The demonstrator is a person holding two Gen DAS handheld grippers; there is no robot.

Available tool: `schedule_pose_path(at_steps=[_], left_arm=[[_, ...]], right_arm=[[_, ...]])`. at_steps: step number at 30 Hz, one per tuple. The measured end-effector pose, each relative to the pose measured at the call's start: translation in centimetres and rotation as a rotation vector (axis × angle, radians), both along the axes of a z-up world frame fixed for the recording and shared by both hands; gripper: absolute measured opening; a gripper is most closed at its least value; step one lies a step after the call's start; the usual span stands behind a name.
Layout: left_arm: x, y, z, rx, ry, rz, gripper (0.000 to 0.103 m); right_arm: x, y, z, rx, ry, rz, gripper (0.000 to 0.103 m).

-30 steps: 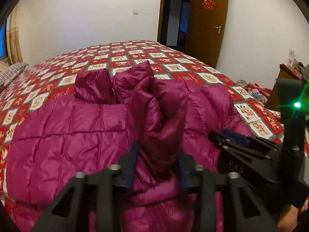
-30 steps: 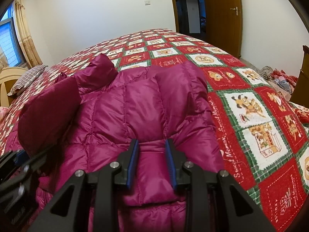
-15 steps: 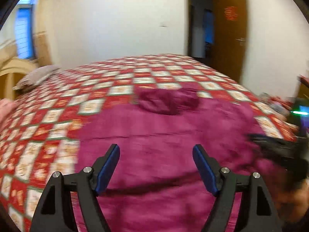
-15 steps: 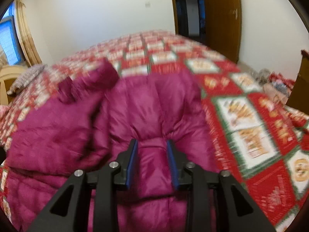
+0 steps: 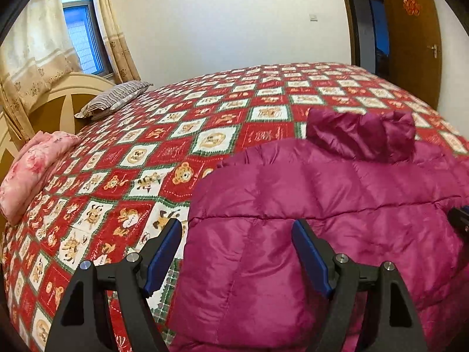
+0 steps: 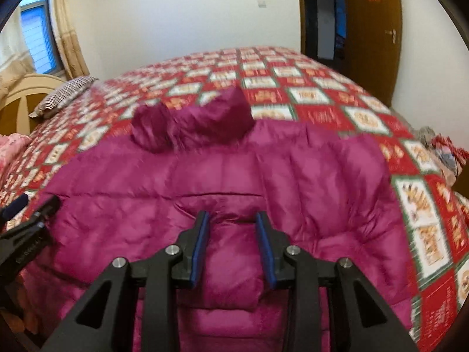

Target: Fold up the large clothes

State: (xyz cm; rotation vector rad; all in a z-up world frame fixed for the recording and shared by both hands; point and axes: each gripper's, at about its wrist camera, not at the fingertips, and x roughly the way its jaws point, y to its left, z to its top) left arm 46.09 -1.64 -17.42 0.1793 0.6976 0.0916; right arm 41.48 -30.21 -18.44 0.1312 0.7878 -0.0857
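Left claw (image 5: 236,259) jaws just opened, apart, jacket (image 5: 322,205) edge below, unpinched. Right claw (image 6: 233,248) jaws just eased wider, fabric ridge between, apparently clamped. Jacket flat on bed (image 5: 176,135) ahead. Judged mid-fold; next: regrip left edge.

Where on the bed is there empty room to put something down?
Bare bedspread lies between the magenta jacket and the two pillows, striped and pink, and beyond the jacket's hood toward the door. The near right part of the bed is crowded: the jacket fills it.
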Motion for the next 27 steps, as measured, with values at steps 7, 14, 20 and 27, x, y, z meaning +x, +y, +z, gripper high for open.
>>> schedule_pose_path(at_steps=[7,14,20,27], left_arm=[[1.2,-0.2,-2.0,0.013,0.063,0.02,0.084],[2.0,0.4,-3.2,-0.017,0.105,0.041,0.089],[1.8,0.2,-3.3,-0.004,0.097,0.046,0.09],[1.7,0.1,-3.2,0.012,0.088,0.05,0.09]], right_arm=[[-0.1,-1.4,-1.4,0.073,0.011,-0.009,0.043],[-0.1,-0.7,-1.4,0.026,0.019,-0.009,0.044],[-1.4,0.1,1.5,-0.021,-0.031,-0.041,0.043],[1.1,1.7,4.2,-0.04,-0.077,0.008,0.043]])
